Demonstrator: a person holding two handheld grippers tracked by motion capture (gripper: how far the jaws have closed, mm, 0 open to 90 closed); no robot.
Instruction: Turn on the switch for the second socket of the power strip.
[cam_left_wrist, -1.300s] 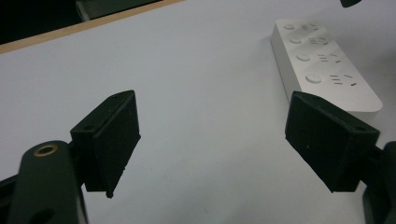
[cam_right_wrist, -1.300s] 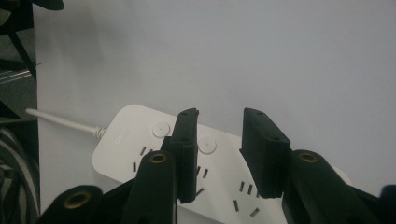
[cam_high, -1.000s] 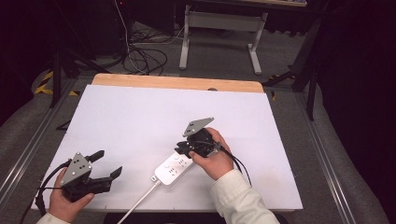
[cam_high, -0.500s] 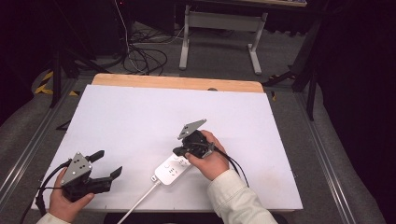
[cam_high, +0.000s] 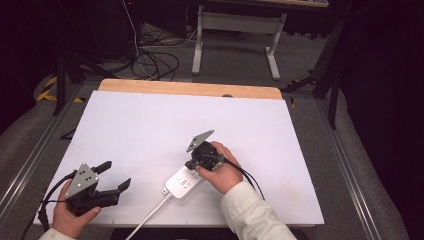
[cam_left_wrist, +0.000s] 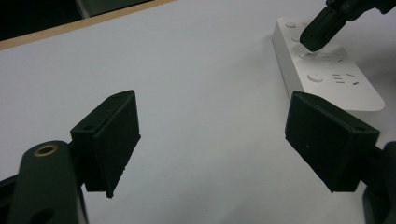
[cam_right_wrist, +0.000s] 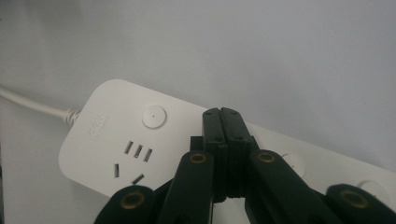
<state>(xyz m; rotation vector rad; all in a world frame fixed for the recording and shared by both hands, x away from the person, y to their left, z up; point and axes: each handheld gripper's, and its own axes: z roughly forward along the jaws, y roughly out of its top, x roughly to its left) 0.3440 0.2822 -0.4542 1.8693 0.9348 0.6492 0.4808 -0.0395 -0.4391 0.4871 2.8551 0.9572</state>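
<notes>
We have the right gripper (cam_right_wrist: 223, 116), jaws pressed together, down on the power strip (cam_high: 184, 181) near the table's front edge; next, we'd judge, push a button squarely; left gripper (cam_high: 116, 176) idles, spread

Right tongs (cam_high: 192, 164) over the power strip (cam_high: 181, 183); left tongs (cam_high: 116, 177) well left, on the table (cam_high: 150, 125).

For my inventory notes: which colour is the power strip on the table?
The power strip is white; the right gripper view shows it best.
</notes>
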